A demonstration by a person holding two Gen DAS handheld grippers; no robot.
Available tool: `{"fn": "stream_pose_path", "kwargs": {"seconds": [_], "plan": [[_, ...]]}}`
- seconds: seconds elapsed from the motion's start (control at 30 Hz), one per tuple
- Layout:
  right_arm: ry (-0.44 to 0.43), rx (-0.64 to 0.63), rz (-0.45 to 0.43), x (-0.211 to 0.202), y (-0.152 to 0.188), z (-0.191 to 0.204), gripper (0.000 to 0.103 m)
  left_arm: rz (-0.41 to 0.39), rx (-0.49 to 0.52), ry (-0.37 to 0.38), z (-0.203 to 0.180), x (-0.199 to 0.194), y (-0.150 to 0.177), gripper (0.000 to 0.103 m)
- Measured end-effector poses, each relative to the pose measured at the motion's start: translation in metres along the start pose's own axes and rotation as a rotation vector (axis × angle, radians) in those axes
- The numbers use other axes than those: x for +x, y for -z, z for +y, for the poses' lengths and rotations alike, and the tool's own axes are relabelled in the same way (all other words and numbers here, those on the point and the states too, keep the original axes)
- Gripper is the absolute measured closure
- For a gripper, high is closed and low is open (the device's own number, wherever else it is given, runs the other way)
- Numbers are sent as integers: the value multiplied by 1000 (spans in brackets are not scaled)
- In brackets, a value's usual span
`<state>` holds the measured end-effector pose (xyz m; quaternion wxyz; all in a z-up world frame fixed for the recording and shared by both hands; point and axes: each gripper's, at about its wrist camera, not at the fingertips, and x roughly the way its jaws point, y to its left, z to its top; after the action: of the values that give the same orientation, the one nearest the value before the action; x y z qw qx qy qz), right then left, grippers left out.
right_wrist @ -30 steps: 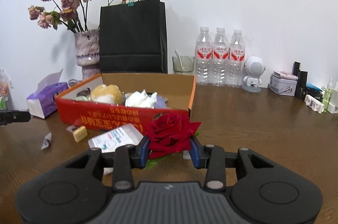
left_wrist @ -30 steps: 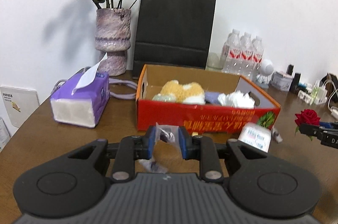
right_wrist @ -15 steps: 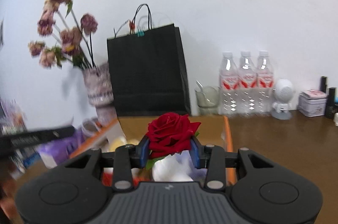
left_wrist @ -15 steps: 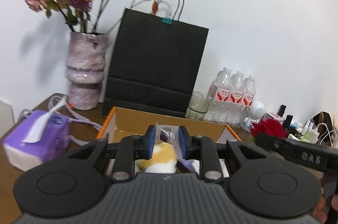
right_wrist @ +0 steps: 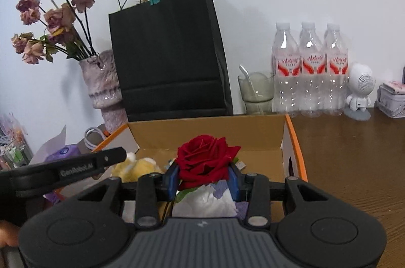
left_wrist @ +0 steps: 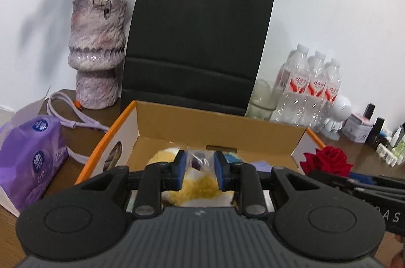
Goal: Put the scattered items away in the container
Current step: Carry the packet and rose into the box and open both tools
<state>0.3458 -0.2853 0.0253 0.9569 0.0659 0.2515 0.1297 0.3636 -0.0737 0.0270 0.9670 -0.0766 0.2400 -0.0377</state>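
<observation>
The cardboard box with red-orange edges lies open below both grippers; its back wall shows as box in the right wrist view. My left gripper hangs over it with a small clear plastic bag still between its blue pads, and its jaws are opening. My right gripper is shut on a red rose, also above the box, just right of the left one. Inside lie a yellow plush toy and crumpled white tissue.
Behind the box stand a black paper bag and a purple vase of dried flowers. A purple tissue pack lies left. Water bottles, a glass, a white figurine and a tin stand at the back right.
Both grippers travelled from the table in front of the box to above its inside, carrying the bag and the rose. The left pads stand slightly wider apart than before.
</observation>
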Motion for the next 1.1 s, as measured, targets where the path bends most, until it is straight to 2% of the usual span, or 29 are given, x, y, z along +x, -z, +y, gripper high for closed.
{"fn": "stream_pose_path", "kwargs": {"seconds": [0.03,0.07,0.1,0.13,0.17,0.33,0.53,1.1], "plan": [[7,-8,4,1,1,1,62,11,0,-11,1,1,2,66],[16,-17,9,2,2,2,61,22,-3,-27,1,2,3,39],[22,-25,15,3,2,2,46,27,-6,-45,2,2,4,22],[27,-26,23,5,2,3,12,19,-7,-65,2,0,5,0],[32,-23,28,5,2,2,0,2,-1,-82,2,-3,5,0],[29,-25,20,2,0,3,0,-14,15,-117,1,-10,4,0],[39,-27,30,2,0,2,0,21,-32,-112,7,-5,6,0],[33,-45,28,-3,-2,7,0,-16,-29,-96,3,-23,-1,0]]}}
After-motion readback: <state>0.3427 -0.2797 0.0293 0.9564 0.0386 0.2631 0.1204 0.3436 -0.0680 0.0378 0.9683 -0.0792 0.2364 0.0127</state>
